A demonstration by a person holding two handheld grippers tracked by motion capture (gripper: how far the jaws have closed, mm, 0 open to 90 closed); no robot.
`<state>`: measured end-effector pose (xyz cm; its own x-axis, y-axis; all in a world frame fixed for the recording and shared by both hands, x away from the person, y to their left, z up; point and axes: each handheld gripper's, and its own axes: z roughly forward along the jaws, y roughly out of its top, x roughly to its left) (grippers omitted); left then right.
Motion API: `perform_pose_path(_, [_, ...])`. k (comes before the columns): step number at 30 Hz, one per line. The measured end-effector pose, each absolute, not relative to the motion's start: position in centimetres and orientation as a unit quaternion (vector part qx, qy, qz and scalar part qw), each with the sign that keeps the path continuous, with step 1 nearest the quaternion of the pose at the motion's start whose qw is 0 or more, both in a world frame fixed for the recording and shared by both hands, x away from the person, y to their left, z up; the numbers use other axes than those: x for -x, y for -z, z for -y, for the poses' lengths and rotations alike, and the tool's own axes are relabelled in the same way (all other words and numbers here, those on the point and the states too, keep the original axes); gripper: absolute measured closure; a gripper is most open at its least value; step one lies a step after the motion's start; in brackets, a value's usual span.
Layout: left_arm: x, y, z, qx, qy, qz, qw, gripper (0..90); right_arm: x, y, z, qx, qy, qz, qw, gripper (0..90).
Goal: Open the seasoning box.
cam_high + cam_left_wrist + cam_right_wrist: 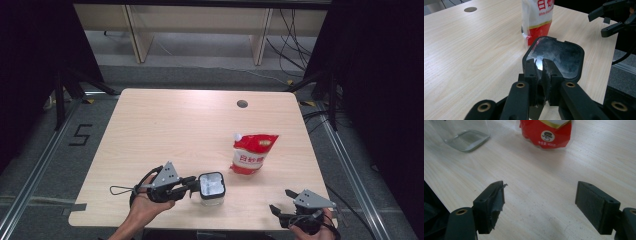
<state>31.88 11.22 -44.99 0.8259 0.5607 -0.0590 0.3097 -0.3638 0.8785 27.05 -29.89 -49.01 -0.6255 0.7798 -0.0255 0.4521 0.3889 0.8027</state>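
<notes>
Between the jaws of the left gripper (541,72) sits the near rim of a clear jar (212,186) with a black frame around its mouth. The jaws are clenched on this rim, and a thin strip of the transparent wall shows between the two pads. No earlier picture is here, so I tell only this: the grip is tight now. The jar stands on the desk (165,130) directly in front of this gripper, and in the high view its square mouth faces up. A hand (145,205) holds the gripper from below, and a cable loop trails behind it.

Beyond the jar, a little to the gripper's right side, a red and white pouch (251,152) stands on the desk, well apart from the jar. It has a small white cap at its top corner. In the left gripper view its lower part rises just behind the jar's mouth.

The right gripper (540,205) is released: its jaws stand wide apart with only bare desk between them. It is low over the near right edge of the desk. Ahead of it the pouch (546,135) is seen, and to the front left the glass base of the jar (465,135). Both are well apart from its pads.
</notes>
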Motion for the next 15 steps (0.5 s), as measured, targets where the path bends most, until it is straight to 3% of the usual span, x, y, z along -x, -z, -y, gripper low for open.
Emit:
perform_pose_path(7, [-31.9,45.2,-11.2,-0.821,-0.129,-0.257,0.493,85.4,-27.1,48.7,29.4,-0.371,-0.409,-0.807,0.208,28.5])
perform_pose_path(15, [-31.5,45.5,-11.1,-0.818,-0.142,-0.261,0.493,85.7,-27.2,47.5,27.2,-0.314,-0.454,-0.804,0.222,50.7])
